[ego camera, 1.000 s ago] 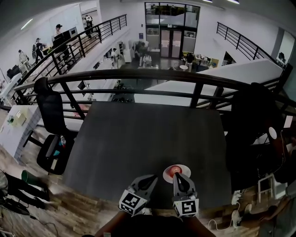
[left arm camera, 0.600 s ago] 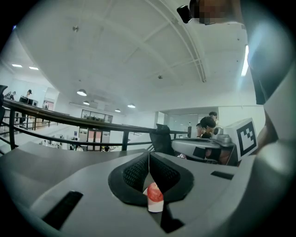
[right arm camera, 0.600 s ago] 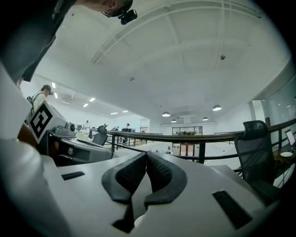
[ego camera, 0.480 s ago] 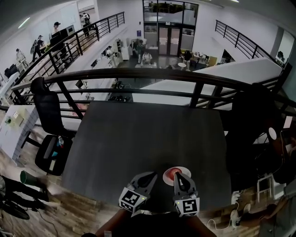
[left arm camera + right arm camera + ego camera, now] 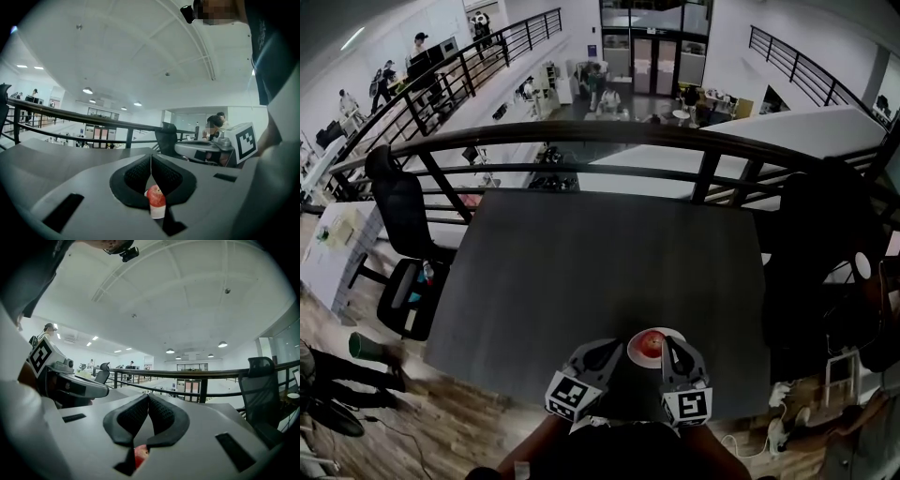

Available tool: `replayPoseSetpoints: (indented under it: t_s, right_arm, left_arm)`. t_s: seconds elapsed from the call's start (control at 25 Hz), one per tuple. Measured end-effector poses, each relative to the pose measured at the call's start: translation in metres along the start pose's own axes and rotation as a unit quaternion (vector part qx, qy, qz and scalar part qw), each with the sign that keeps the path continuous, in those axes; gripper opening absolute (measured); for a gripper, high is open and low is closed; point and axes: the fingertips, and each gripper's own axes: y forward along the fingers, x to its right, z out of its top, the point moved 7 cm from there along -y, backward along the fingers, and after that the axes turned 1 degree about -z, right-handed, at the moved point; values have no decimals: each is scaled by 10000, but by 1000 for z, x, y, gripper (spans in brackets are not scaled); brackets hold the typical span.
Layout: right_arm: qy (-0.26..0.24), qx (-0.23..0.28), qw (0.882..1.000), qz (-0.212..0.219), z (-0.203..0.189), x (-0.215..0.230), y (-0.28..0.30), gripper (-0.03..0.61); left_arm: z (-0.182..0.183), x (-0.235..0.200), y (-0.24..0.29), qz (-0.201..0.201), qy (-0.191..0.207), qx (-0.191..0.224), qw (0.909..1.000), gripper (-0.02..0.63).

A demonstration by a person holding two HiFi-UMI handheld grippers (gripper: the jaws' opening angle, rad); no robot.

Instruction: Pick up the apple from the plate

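Closed tight and empty, the left claw (image 5: 613, 346) and the right claw (image 5: 668, 343) sit at the lower centre of the head view, flanking the red apple (image 5: 652, 345). It rests on its white plate (image 5: 634, 351) near the lower edge of the dark surface (image 5: 600, 267).

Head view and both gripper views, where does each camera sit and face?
Head view: on the person's head, facing steeply down at the table; left claw and right claw show at bottom.
Left gripper view: on the left claw, facing along its shut jaws toward the apple on its plate; right claw at right.
Right gripper view: on the right claw, along its shut jaws; left claw at left.
Shared: all show the apple.
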Motion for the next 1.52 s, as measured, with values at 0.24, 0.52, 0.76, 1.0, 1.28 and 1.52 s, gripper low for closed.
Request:
replayPoseSetpoints:
  t_s: [0.24, 0.52, 0.76, 1.0, 1.28, 1.52]
  right_arm:
    - [42, -308, 9995, -35, -22, 11, -1, 25]
    - [103, -862, 9960, 205, -51, 14, -5, 25]
    - [337, -1381, 9875, 683, -74, 2, 2, 157]
    - [412, -1739, 9812, 733, -98, 1, 3, 250]
    - [322, -1954, 9760, 902, -116, -1, 21, 353]
    - [352, -2153, 9713, 949, -135, -3, 33, 408]
  left_arm:
    - [-8, 4, 6, 81, 233, -276, 9993, 28]
    - [-25, 0, 11, 168, -19, -346, 9993, 26]
    - [-41, -3, 10, 202, -105, -572, 9981, 26]
    - [-55, 2, 5, 269, -170, -622, 9976, 27]
    - [-68, 4, 4, 373, -152, -792, 9960, 26]
    - [-68, -6, -3, 568, -194, -826, 9948, 27]
